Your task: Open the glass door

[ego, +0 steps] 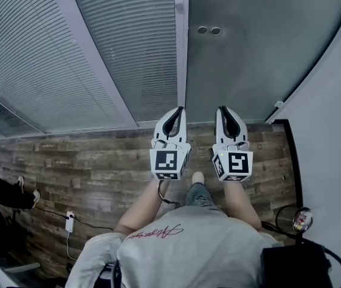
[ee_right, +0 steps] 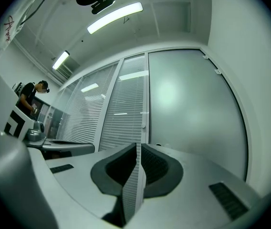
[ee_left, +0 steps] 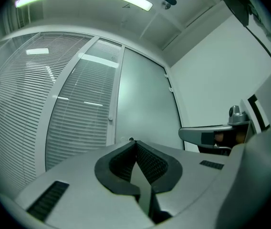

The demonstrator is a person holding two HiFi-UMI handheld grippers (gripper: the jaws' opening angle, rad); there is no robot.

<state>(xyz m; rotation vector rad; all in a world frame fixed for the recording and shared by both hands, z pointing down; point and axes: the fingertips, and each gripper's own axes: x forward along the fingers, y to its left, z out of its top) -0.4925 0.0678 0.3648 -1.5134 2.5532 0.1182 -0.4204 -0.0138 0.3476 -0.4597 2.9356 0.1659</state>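
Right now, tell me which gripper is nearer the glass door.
Right. The right gripper sits before the glass door; the left gripper lines up with the frame post beside it.

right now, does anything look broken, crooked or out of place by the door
Nothing stands out: the glass door sits closed and looks intact, and the left gripper and right gripper are shut and empty before it.

An office: blind-covered glass partitions [ego: 38,59], frosted glass door [ego: 260,47], ceiling strip lights [ee_right: 115,17].
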